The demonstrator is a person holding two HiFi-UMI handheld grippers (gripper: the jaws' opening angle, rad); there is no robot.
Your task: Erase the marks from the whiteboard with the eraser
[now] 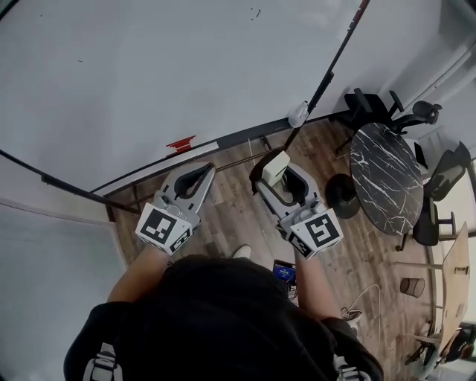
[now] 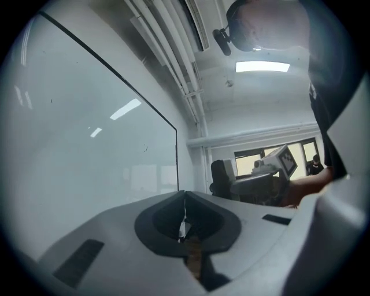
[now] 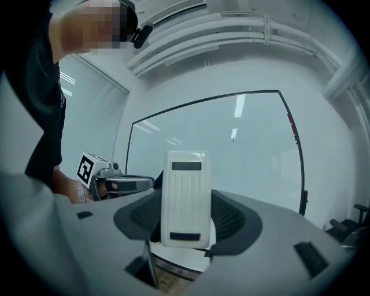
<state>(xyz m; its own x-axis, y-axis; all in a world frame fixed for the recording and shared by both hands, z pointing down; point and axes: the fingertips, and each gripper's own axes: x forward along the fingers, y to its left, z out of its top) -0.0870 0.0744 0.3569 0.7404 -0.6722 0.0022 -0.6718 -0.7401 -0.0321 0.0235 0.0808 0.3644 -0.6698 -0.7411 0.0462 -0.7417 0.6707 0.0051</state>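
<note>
We hold 2 hand-held grippers low in front of the whiteboard (image 1: 149, 67), over the wooden floor (image 1: 230, 216). The right hand-held gripper (image 3: 186, 226) is clamped on the white eraser (image 3: 185, 199), which stands upright between its jaws with the ribbed plastic back facing the camera. The eraser is off the board, near its lower edge. The left hand-held gripper (image 2: 184, 202) is just to the left of the right one. Its jaws are pressed together with nothing between them. The board is mostly clean, with a few small dark specks (image 1: 256, 13) toward its far right. A small red object (image 1: 181, 143) lies on the ledge along the board's lower edge. To the right stand a round black marbled table (image 1: 387, 178) and black office chairs (image 1: 372, 104).
</note>
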